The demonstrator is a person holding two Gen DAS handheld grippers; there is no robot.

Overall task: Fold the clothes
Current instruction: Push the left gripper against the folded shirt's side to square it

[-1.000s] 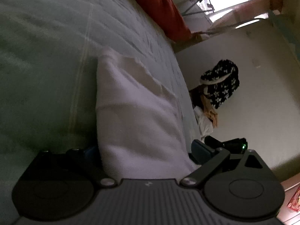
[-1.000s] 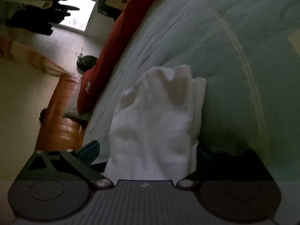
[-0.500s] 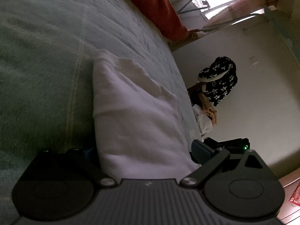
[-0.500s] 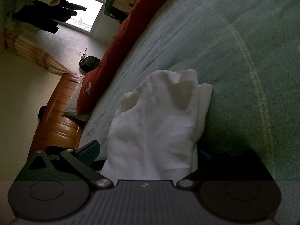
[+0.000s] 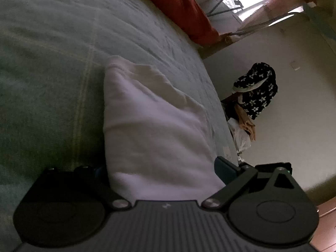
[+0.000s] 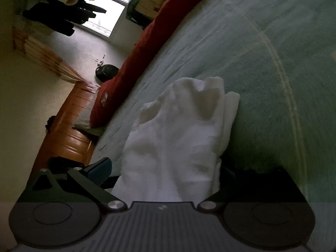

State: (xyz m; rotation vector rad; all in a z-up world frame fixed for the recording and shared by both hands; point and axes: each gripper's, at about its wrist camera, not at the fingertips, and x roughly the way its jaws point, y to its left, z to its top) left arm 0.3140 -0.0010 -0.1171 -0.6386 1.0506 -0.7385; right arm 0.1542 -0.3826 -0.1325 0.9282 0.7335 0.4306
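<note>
A white folded garment (image 5: 151,126) fills the space between the fingers of my left gripper (image 5: 161,169), which is shut on its near end. Its far end rests on the green bedspread (image 5: 52,73). In the right wrist view the same white garment (image 6: 178,142) runs from the right gripper (image 6: 166,170) out onto the bedspread (image 6: 273,73), bunched and layered at its far end. The right gripper is shut on it too. The blue finger pads (image 5: 224,168) (image 6: 100,168) stand wide apart around the thick bundle, and the pads on the other side are mostly hidden.
A long red pillow (image 5: 178,6) (image 6: 151,42) lies along the far edge of the bed. Beside the bed are a pile of clothes with a black patterned item (image 5: 258,90), a wooden headboard (image 6: 69,130), hanging dark clothes (image 6: 63,14) and a bright window.
Both views have swung slightly over the bed while the white garment stays fixed between each pair of fingers. Its far end has shifted a little across the bedspread.
</note>
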